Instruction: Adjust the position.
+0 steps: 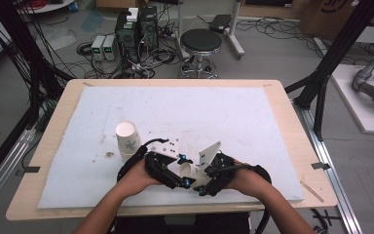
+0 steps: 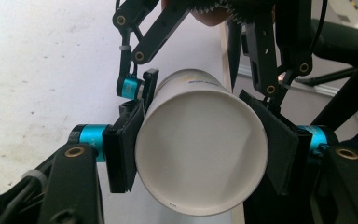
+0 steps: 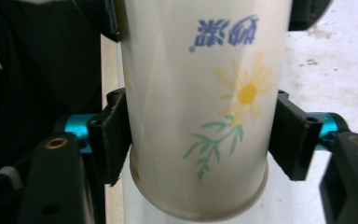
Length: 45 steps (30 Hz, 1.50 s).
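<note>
A white paper cup (image 1: 187, 170) with a yellow flower print (image 3: 247, 93) lies on its side, held just above the white mat near the table's front edge. My left gripper (image 1: 180, 173) is shut on it near the open rim; its pads (image 2: 123, 144) press both walls and I look into the cup (image 2: 200, 149). My right gripper (image 1: 199, 181) faces it from the other side, around the cup's base end. Its jaws flank the cup (image 3: 186, 93), and the pads (image 3: 291, 140) stand right at the walls without squeezing them. My right gripper (image 2: 205, 88) also shows behind the cup.
A second paper cup (image 1: 127, 139) stands upright on the mat (image 1: 199, 112), left of my left hand. Small dark specks lie near it. The table's front edge (image 1: 165, 210) is close below my hands. A black stool (image 1: 200, 41) stands beyond the far edge.
</note>
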Each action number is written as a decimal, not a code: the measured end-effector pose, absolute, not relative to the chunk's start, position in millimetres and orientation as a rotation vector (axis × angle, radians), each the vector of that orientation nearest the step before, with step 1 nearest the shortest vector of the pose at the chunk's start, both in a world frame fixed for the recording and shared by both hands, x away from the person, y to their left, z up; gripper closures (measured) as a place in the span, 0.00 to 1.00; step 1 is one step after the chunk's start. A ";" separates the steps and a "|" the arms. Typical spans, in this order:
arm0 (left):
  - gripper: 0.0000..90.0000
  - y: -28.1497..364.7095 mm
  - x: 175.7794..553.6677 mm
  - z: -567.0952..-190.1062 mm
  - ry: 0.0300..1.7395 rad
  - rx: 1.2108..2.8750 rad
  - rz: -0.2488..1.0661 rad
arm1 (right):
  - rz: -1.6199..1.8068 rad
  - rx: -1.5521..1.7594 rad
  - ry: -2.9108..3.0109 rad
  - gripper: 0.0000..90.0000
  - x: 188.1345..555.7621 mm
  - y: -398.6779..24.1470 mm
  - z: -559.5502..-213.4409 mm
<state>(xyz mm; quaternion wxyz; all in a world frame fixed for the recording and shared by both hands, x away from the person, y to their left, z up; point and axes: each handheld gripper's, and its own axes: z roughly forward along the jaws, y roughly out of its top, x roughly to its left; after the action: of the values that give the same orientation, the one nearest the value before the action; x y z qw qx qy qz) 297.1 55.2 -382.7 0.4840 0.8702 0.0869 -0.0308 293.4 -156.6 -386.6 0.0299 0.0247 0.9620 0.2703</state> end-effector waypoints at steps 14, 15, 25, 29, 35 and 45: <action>0.41 77.1 294.6 -389.0 0.262 1.945 -0.064 | 1.255 0.279 2.805 0.23 290.7 -198.0 -375.9; 0.41 78.7 294.4 -389.7 0.267 1.939 -0.061 | 1.282 0.287 2.792 0.23 289.8 -200.8 -375.8; 0.41 89.1 290.7 -395.2 0.291 1.855 -0.014 | 1.476 0.399 2.609 0.23 279.3 -222.8 -380.6; 0.41 92.7 289.4 -397.1 0.292 1.826 0.013 | 1.543 0.436 2.537 0.23 276.1 -231.2 -387.4; 0.41 96.0 287.3 -398.6 0.294 1.784 0.035 | 1.606 0.466 2.478 0.23 272.3 -239.5 -398.3; 0.41 96.5 284.0 -398.1 0.264 1.739 0.044 | 1.649 0.449 2.477 0.23 271.1 -239.9 -407.7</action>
<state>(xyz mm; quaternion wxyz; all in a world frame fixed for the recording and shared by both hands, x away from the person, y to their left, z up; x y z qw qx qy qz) 284.0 96.5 -398.1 0.6374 0.7615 0.1157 0.0193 271.1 -239.9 -407.7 0.0658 0.1487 0.8213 0.5468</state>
